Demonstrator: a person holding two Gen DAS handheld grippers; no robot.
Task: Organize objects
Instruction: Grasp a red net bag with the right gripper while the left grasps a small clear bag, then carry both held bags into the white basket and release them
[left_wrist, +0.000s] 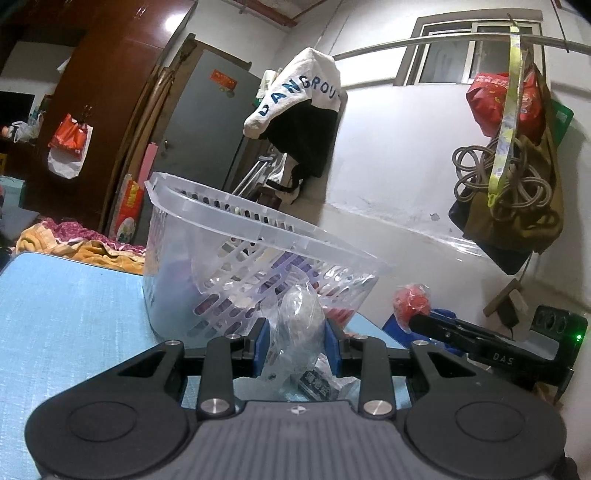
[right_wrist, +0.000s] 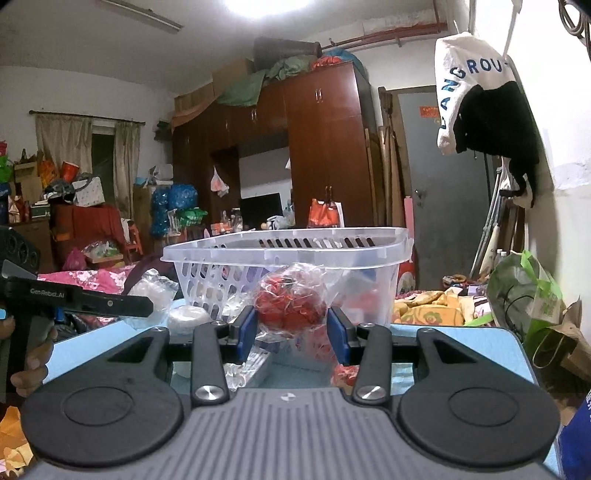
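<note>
1. Basket (right_wrist: 288, 254): a clear slotted plastic basket stands on the blue table (left_wrist: 66, 317), centre of both wrist views. Dark purple and red shapes show through its wall in the left wrist view, so some items appear to be inside already; what they are cannot be told.

2. Left gripper (left_wrist: 295, 345): its blue pads sit against both sides of a clear plastic bag (left_wrist: 301, 317) with pale contents. The fingers are closed on it, and the bag is at centre frame, just in front of the basket wall, below the rim. A dark label shows at the bag's lower end.

3. Right gripper (right_wrist: 291, 328): the red bundle in clear wrap (right_wrist: 291, 299) sits between its pads, but a gap shows on each side in the right wrist view. Whether the fingers grip it or merely flank it cannot be told. In the left wrist view the same bundle appears at the tip of the right gripper, at centre right of that frame.

4. Loose items: a white round object (right_wrist: 188, 317) and clear packets (right_wrist: 240, 373) lie on the table at lower left of centre in the right wrist view.

5. Assessment: the task is judged partly done. The two items at the grippers are not yet in the basket, and the loose items remain.
</note>
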